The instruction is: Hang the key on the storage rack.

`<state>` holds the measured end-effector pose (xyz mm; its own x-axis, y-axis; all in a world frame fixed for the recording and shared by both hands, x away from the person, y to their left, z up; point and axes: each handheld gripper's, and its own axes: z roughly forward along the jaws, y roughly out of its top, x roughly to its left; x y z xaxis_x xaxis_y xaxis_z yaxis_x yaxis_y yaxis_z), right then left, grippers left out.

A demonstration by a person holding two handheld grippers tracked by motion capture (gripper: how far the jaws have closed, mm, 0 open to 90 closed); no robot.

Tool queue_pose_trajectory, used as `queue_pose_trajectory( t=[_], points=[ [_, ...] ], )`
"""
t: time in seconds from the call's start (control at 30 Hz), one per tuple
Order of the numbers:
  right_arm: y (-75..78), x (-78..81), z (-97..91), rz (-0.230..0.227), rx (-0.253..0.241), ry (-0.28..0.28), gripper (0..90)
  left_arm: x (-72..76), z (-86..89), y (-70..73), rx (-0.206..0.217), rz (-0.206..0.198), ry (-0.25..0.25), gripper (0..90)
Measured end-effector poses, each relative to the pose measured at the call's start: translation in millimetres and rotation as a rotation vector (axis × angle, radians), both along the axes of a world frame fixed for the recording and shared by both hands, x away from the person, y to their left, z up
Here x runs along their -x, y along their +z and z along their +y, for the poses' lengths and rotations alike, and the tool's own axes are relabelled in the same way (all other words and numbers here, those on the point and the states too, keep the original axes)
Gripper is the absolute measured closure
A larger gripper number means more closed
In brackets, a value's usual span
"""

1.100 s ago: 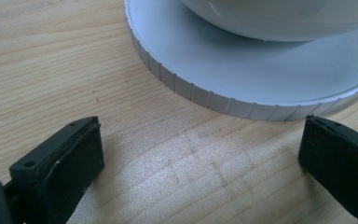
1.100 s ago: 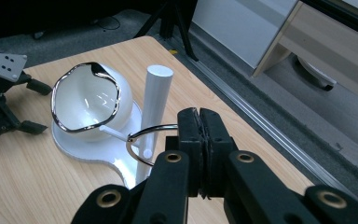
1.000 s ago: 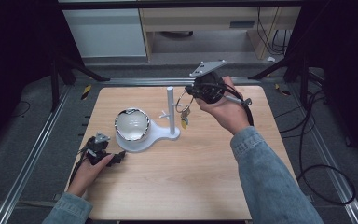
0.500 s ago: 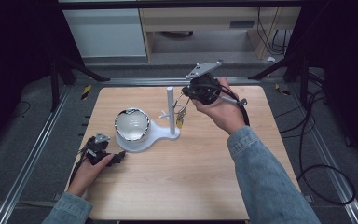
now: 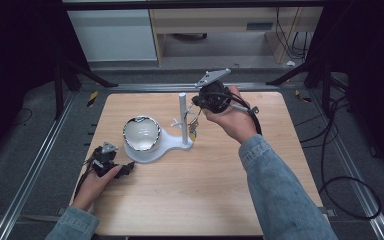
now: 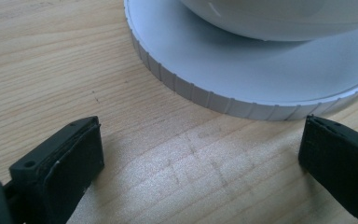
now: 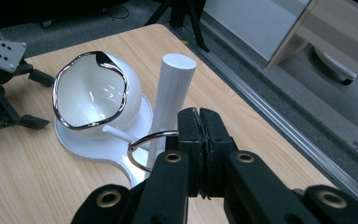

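While my right gripper [image 7: 200,135] pinches the metal ring [image 7: 142,144] beside the white post [image 7: 172,102], the bowl [image 7: 93,95] crowds the stand's base [image 7: 100,147]. My left gripper [image 6: 200,154] rests open-jawed on the table [image 6: 51,56]; what dangles from the ring is hard to make out.

Pale matt wood-grain table [image 5: 205,190], glossy white bowl [image 7: 98,100] with shiny chrome rim, matt white plastic stand [image 7: 173,93], bright metal key ring [image 7: 144,144], matt black gripper pads [image 6: 74,158].

A white stand [image 5: 166,144] with a white, silver-rimmed bowl [image 5: 141,133] sits on the pale wood-grain table [image 5: 190,200]; tools black.
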<state>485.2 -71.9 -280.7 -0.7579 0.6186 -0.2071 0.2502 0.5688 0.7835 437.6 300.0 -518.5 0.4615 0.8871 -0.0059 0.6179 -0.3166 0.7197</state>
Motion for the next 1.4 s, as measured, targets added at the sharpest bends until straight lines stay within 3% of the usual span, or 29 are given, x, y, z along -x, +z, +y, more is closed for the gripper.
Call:
queue_pose_trajectory(
  t=[0.57, 1.07, 1.4],
  points=[
    [-16.0, -13.7, 7.0, 0.063, -0.006, 0.014, 88.7, 0.0, 0.0, 0.0, 0.0, 0.0, -0.001, 0.0],
    [-21.0, -20.4, 3.1, 0.11, -0.037, 0.017, 88.3, 0.0, 0.1, 0.0, 0.001, 0.0, -0.001, 0.0],
    [-21.8, -22.7, -5.6, 0.11, -0.062, -0.011, 75.5, 0.0, 0.1, 0.0, 0.001, 0.0, -0.001, 0.0]
  ],
)
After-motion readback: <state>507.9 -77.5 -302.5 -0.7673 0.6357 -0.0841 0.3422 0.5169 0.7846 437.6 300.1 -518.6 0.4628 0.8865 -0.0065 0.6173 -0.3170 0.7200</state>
